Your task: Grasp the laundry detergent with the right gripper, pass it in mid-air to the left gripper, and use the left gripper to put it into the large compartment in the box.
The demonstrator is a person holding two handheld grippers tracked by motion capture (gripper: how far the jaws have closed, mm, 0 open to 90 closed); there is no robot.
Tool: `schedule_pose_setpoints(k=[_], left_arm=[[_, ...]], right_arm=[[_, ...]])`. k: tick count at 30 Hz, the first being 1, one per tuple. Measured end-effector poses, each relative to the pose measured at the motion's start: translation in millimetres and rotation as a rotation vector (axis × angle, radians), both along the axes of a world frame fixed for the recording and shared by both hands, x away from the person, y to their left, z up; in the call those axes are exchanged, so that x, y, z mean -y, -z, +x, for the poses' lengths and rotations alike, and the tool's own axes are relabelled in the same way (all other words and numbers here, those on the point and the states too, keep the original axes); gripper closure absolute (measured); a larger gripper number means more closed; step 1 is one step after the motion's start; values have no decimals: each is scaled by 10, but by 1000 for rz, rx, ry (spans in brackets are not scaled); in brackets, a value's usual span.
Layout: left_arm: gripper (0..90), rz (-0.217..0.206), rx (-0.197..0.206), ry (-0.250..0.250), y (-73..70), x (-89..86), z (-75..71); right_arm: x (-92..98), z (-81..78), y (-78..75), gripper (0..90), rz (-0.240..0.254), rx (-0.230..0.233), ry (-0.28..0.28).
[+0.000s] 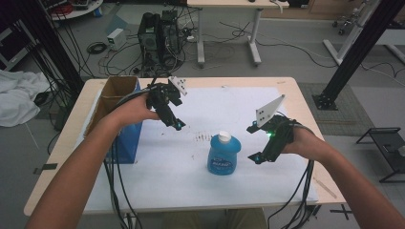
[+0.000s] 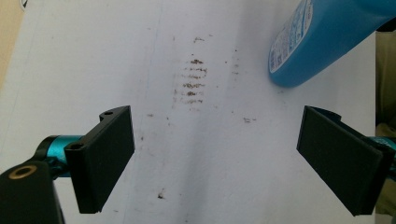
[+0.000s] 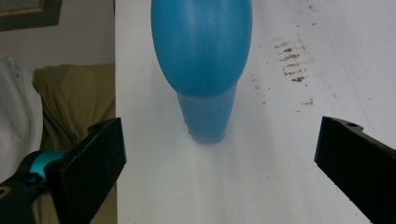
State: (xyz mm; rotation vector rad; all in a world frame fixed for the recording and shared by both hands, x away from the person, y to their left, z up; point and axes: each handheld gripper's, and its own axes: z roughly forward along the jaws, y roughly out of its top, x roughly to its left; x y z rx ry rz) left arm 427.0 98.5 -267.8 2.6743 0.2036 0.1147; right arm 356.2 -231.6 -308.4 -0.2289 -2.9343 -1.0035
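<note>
High view: both grippers hover, holding nothing, near the table's middle. Left gripper [image 1: 175, 125] gapes wide; right gripper [image 1: 257, 158] gapes wide just beside the upright blue bottle [image 1: 223, 155].

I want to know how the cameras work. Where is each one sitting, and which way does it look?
High view: above the person's side of the table, looking forward and down; both forearms, left gripper and right gripper show.
Left gripper view: rides the left gripper, looking down at the stained sheet; its open jaws show.
Right gripper view: rides the right gripper; its open jaws show.
All share the blue bottle.
</note>
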Motion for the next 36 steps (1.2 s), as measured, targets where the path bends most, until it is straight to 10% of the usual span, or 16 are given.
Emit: schedule_pose_setpoints(k=[36], left_arm=[[112,5,-2,-8,16,-18,-5]], right_arm=[[-219,12,491,10,166,-1,-9]])
